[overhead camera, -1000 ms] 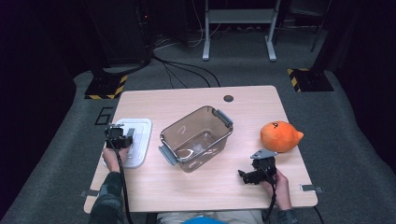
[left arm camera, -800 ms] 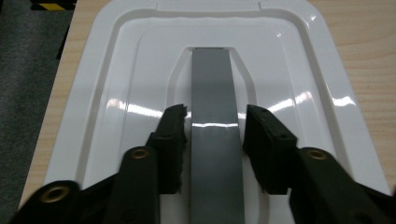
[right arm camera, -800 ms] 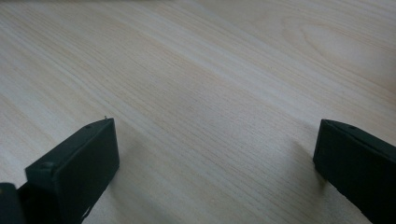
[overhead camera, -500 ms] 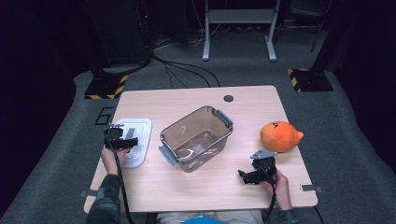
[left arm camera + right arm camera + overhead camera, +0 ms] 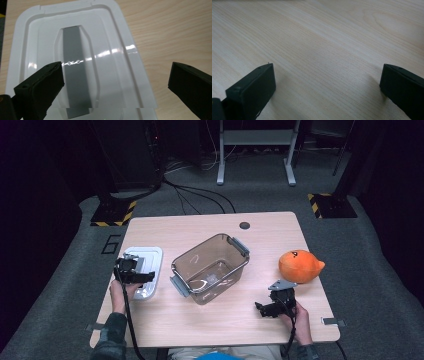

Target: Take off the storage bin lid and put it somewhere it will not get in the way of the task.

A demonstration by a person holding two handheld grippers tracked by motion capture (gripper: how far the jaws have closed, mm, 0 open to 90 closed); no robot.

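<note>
In the high view, the left gripper (image 5: 134, 276) is hovering over the near end of the white lid (image 5: 145, 270), which is lying flat at the table's (image 5: 200, 225) left edge, beside the clear bin (image 5: 210, 268). Its jaws have just been opening; a second ago they were pinched together on the lid, and now they are gripping nothing. The right gripper (image 5: 266, 308) is resting near the orange plush (image 5: 299, 266).

In the left gripper view, the jaws are standing wide apart above the lid (image 5: 75, 65), whose grey handle strip (image 5: 75, 72) is running lengthwise away from the gripper, nearer the left jaw.

In the right gripper view, the jaws are gaping empty over bare wood.
</note>
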